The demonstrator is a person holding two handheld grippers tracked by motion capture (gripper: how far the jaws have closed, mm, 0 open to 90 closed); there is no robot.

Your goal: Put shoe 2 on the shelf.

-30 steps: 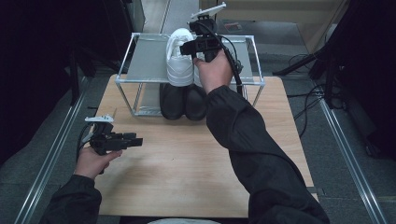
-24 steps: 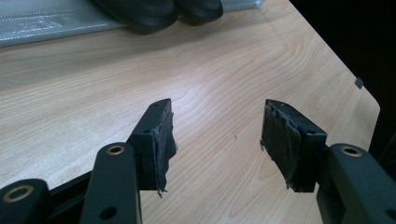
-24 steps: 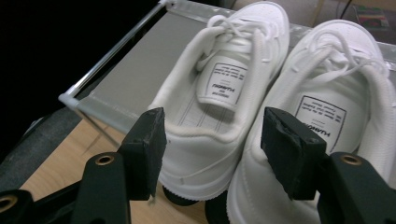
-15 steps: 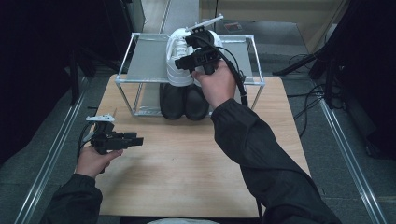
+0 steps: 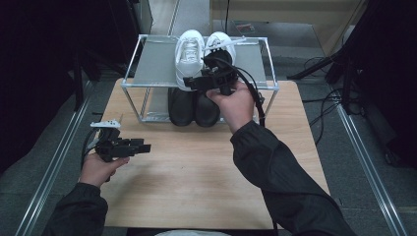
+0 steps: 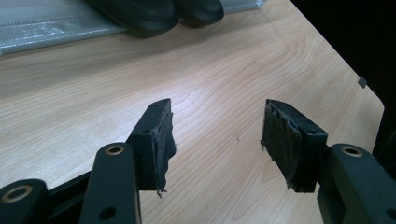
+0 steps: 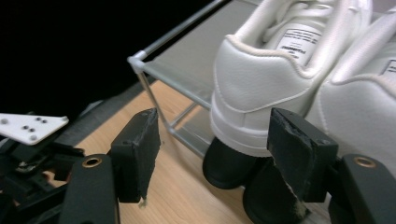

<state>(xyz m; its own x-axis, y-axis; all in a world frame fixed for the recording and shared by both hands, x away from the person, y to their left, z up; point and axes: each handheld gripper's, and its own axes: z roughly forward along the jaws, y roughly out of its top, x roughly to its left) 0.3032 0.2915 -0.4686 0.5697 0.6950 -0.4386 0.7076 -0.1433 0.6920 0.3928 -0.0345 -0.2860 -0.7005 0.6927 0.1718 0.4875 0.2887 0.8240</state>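
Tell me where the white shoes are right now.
In the high view the white shoes sit on the rack's top shelf, right of centre, directly above the black shoes.

Black shoes (image 5: 193,106) half hidden under the rack's upper shelf (image 5: 152,69)

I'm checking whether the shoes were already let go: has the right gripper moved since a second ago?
Yes. The right gripper has drawn back from over the rack toward its near rail, its jaws just opening, nothing between them, with the white shoes on top.

Pair of white leather lace-up sneakers (image 5: 204,51): upright, side by side and touching, on the metal-framed rack's top shelf (image 5: 152,66). Heels overhang its near edge, right of centre.
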